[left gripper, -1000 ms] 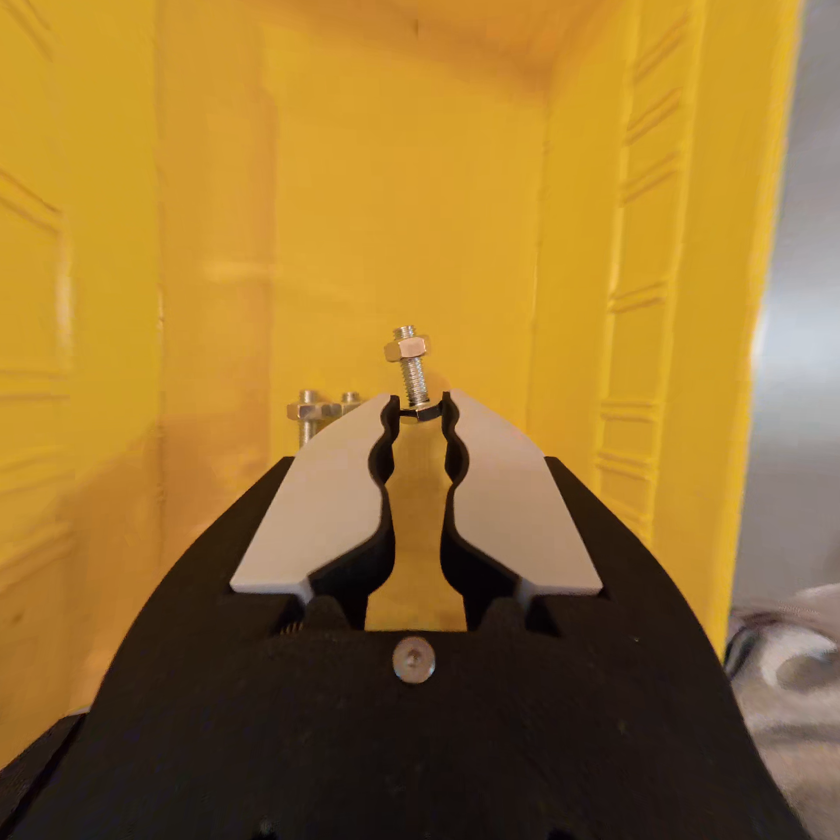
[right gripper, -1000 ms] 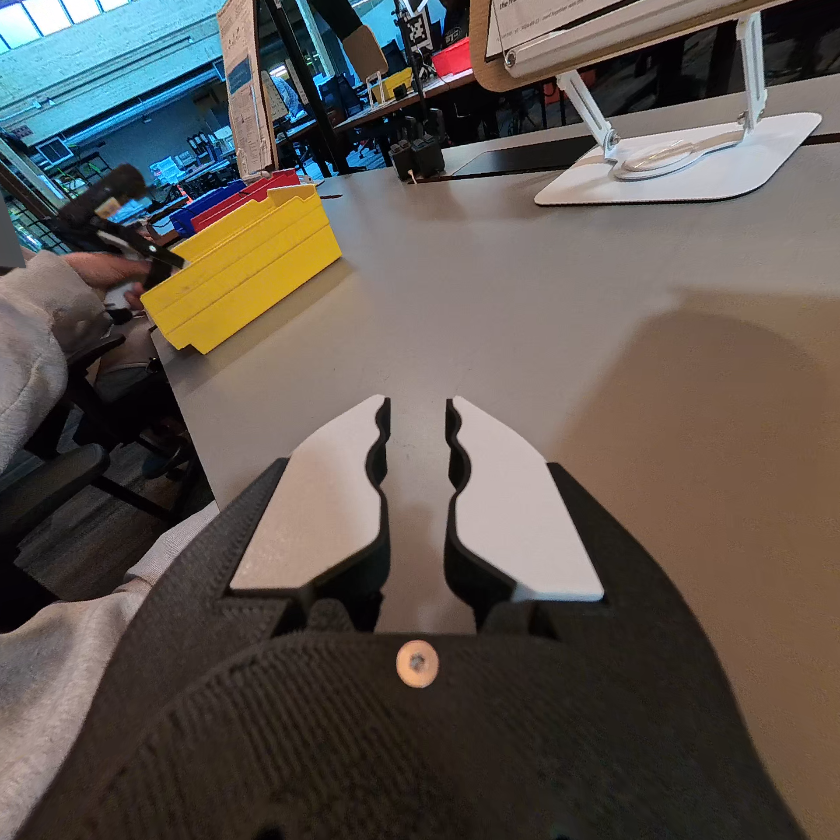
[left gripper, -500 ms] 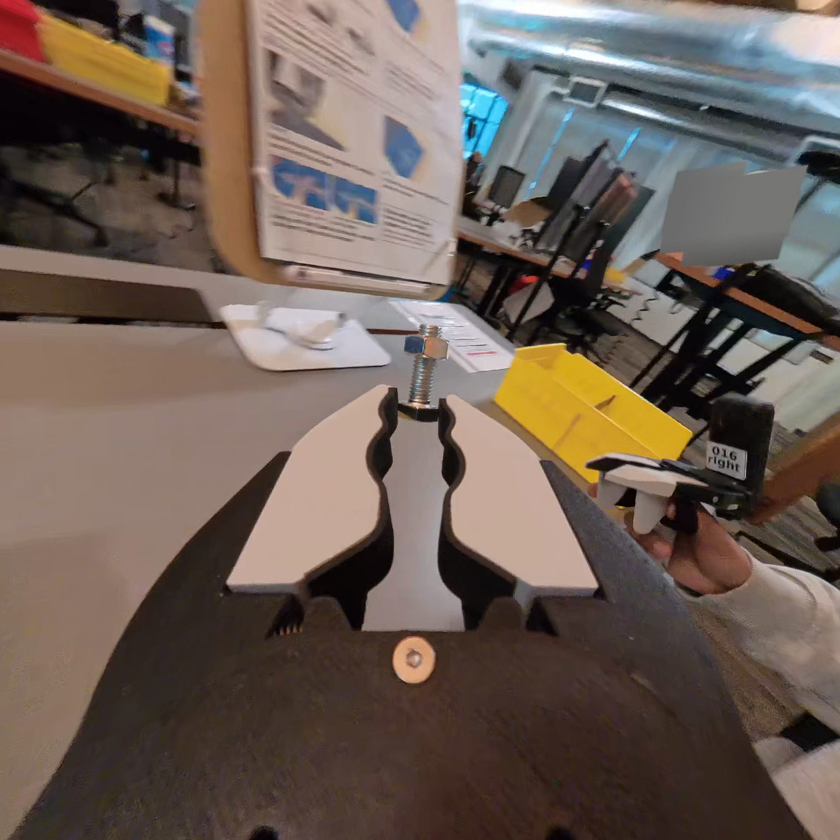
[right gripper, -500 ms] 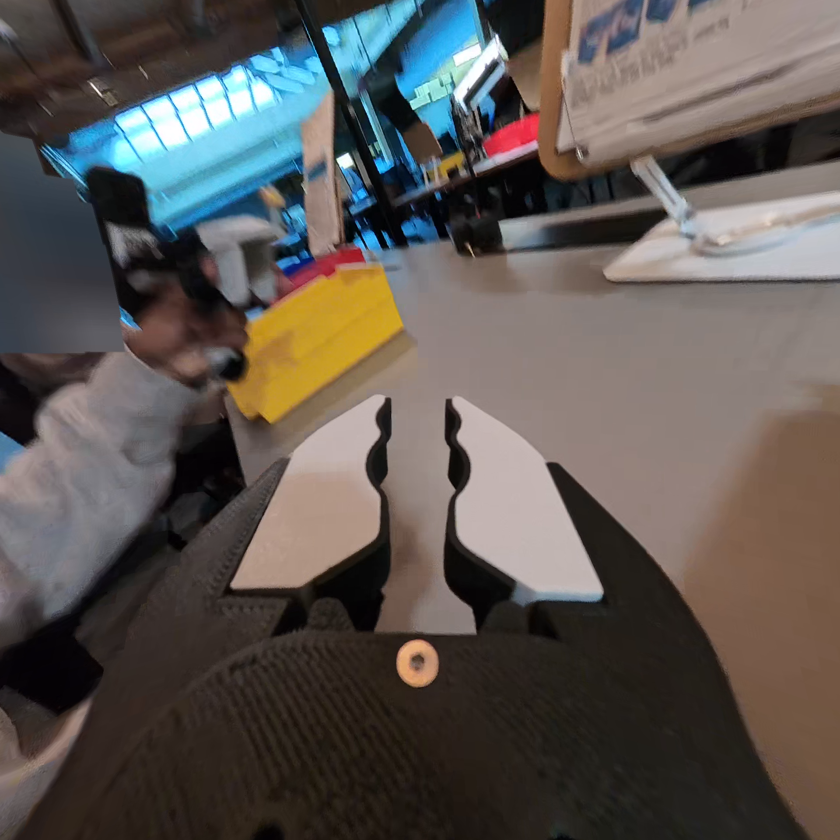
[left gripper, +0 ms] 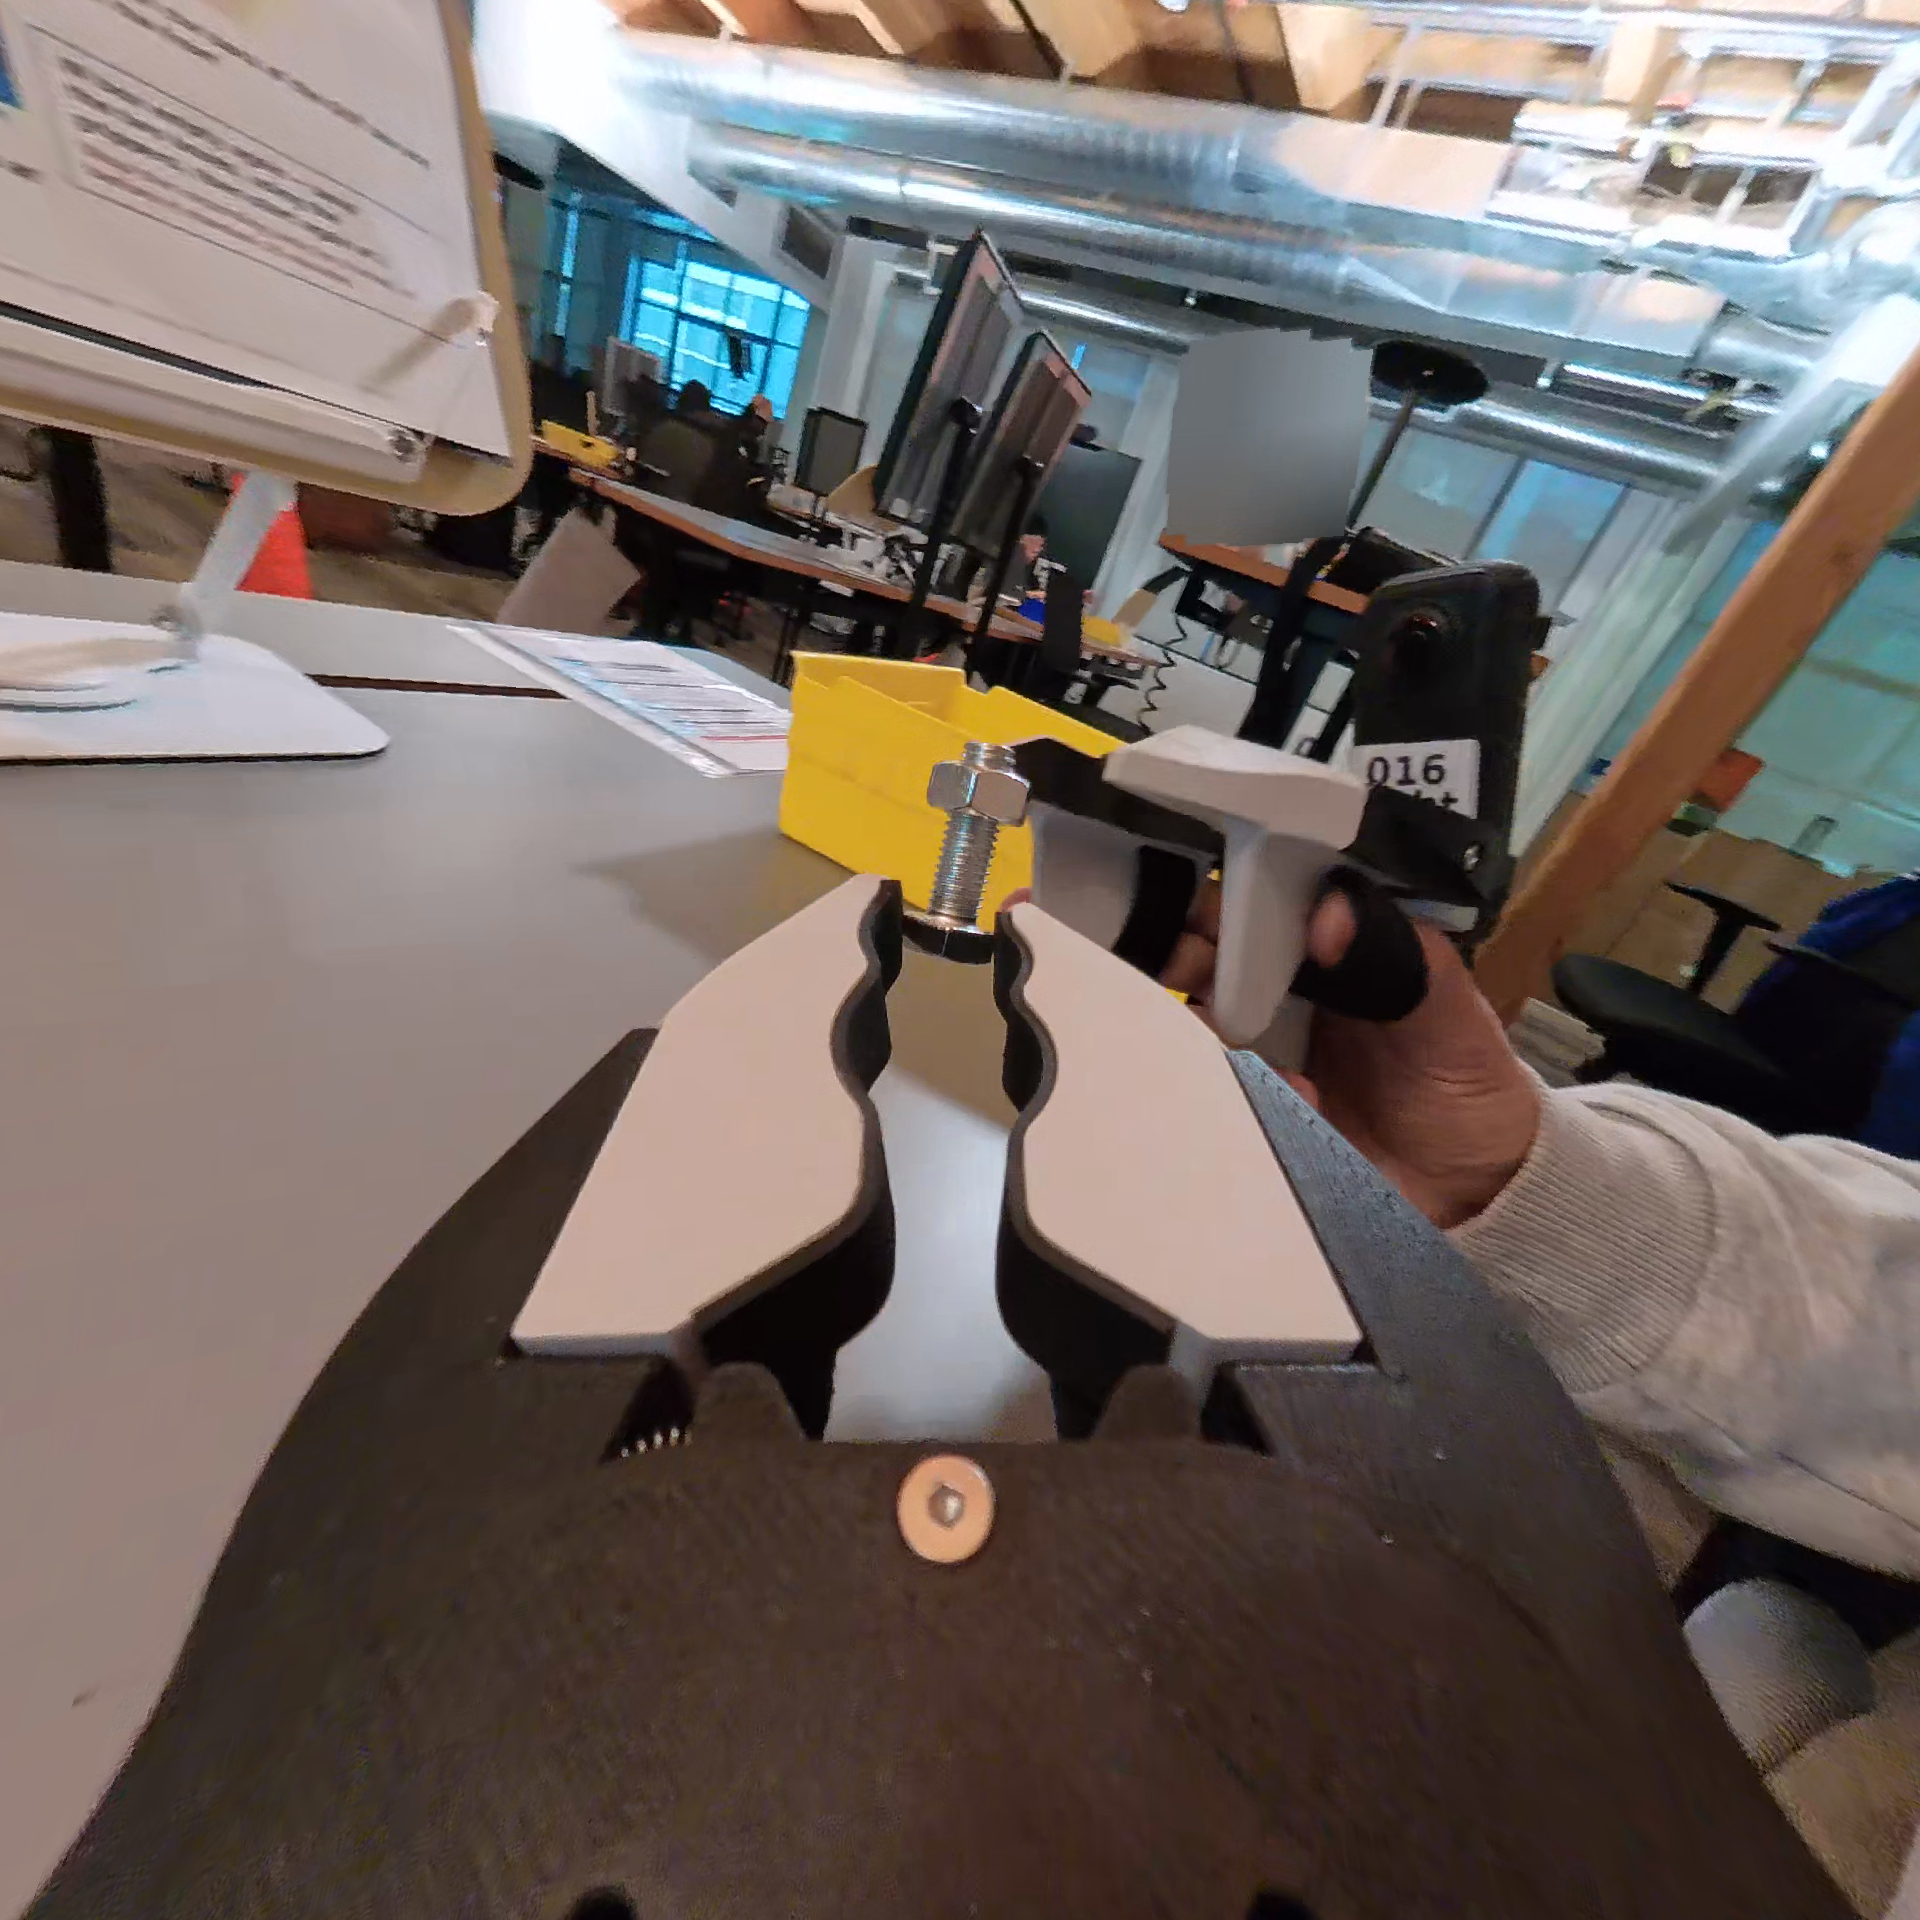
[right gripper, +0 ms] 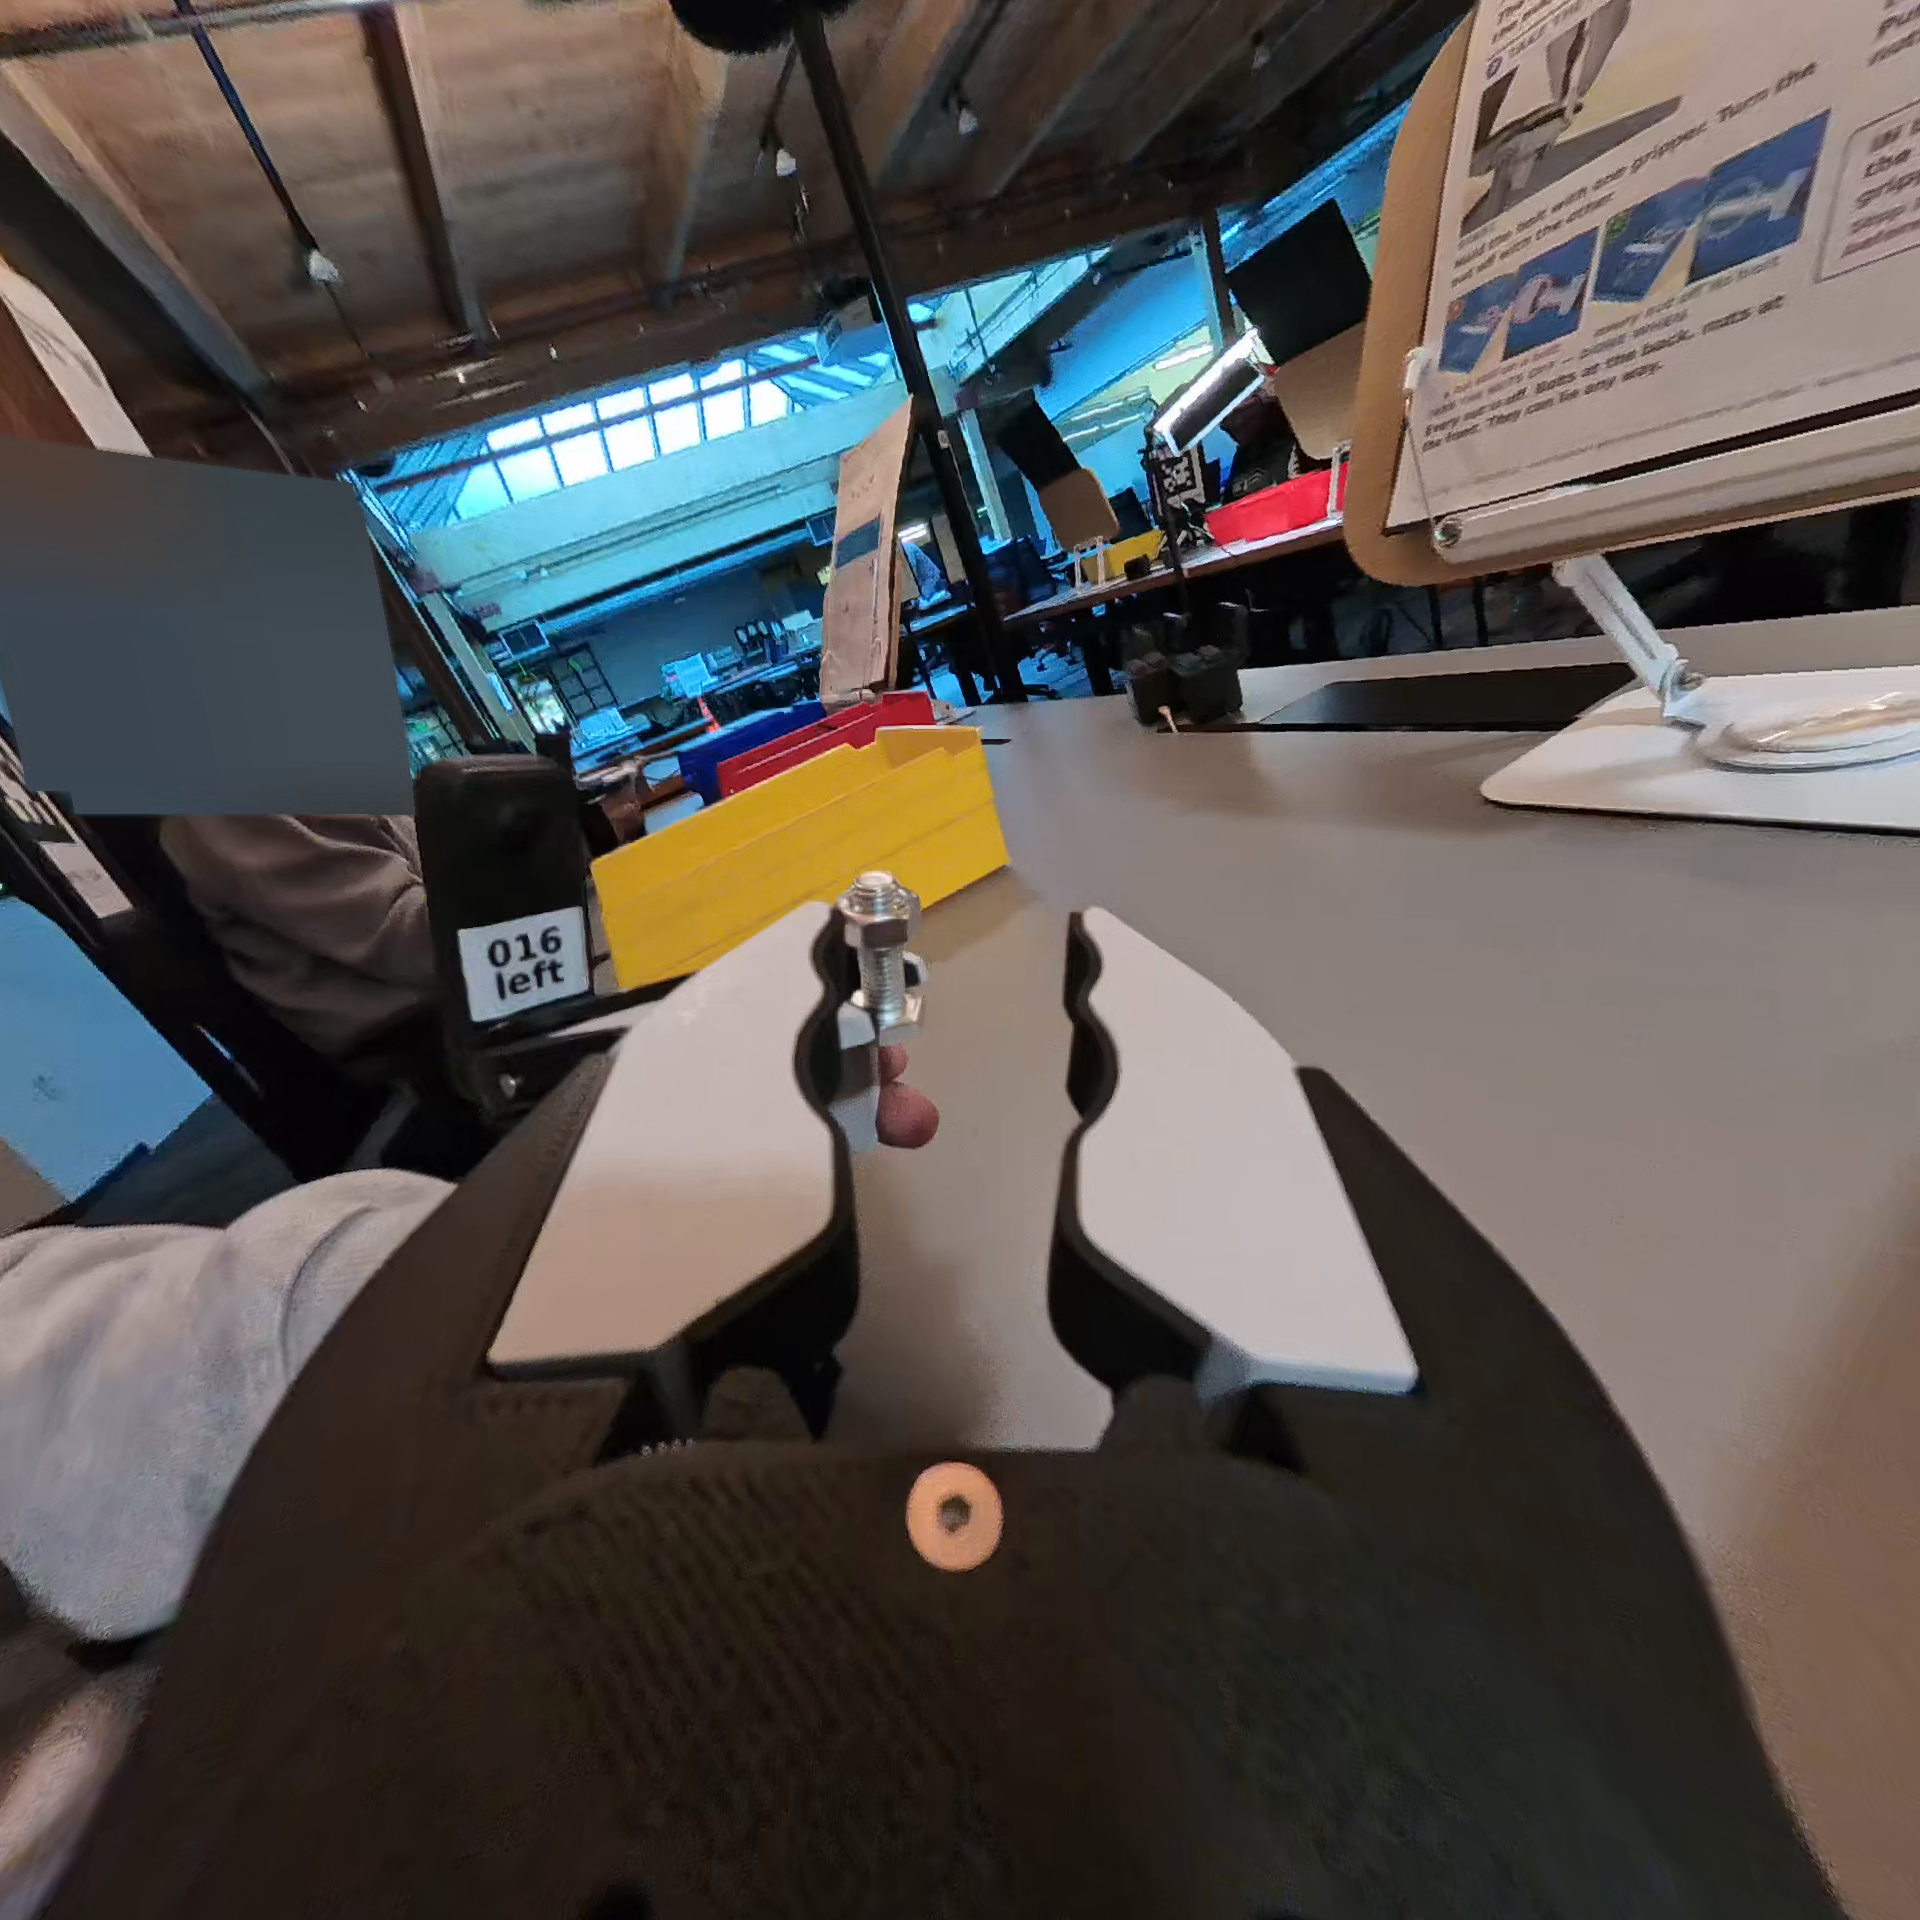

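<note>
Left tool pinches bolt by its head, upright, nut on top, above grey worktop. Right tool spread, empty, bolt at its 11 o'clock. Yellow bin behind.

A bolt is standing upright between the left gripper fingertips, a nut sitting near its top. The right gripper is hovering at three o'clock (just beside). A bin is resting on the table at twelve o'clock, behind.
</note>
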A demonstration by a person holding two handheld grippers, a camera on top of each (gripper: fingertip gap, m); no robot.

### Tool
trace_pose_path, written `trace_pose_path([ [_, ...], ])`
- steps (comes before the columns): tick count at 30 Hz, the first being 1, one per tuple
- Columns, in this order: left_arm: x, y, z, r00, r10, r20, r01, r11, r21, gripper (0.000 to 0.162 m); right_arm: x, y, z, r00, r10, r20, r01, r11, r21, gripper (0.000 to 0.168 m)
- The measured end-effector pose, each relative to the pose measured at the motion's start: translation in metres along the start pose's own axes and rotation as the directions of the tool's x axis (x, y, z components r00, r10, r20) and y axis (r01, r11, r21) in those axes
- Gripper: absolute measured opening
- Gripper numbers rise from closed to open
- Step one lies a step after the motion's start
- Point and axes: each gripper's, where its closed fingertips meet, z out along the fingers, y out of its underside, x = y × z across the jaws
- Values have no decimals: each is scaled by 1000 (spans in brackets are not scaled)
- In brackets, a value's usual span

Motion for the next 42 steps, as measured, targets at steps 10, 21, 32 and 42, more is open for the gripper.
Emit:
trace_pose_path([
  [10, 9, 3, 1, 996, -29, -87, 30, 999, 14, 18, -19, 17, 9, 996, -76, 47, 79, 994, -70, 34],
  [21, 24, 13, 6, 986, 14, -168, -18, 1000, -26, 18, -23, 16, 3, 993, -99, 59, 103, 992, -74, 20],
  [32, 32, 18, 5, 974, 8, -227, -25, 997, -72, 40, -30, 9, 0, 990, -41, 133, 49, 997, -58, 19],
  [42, 43, 20, -2, 943, 75, -324, -112, 989, -98, 35, -42, 11, -3, 971, -50, 235, 72, 994, -87, 19],
])
